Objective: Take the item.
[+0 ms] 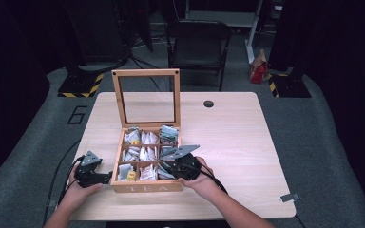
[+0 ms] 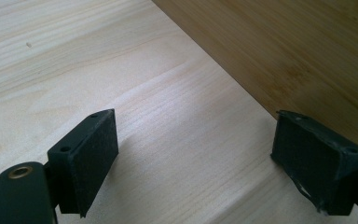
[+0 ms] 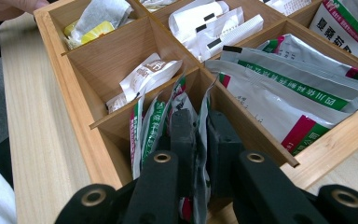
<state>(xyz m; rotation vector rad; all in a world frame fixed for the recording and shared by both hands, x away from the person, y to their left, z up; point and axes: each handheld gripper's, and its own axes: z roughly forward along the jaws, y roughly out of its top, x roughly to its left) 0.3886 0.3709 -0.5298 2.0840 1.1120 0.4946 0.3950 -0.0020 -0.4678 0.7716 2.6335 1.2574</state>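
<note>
Tea box [image 1: 145,186] on table [image 1: 233,142]; sachets [image 1: 148,173] inside its compartments.

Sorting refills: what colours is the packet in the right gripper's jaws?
Silver-white packet with green and red bands, clearest in the right gripper view.

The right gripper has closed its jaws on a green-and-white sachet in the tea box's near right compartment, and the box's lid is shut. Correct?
Not quite: the lid stands open, upright behind the tea box, as the high view shows. The rest holds: the right gripper has its jaws pinched on a green-and-white sachet in the near right compartment.
</note>
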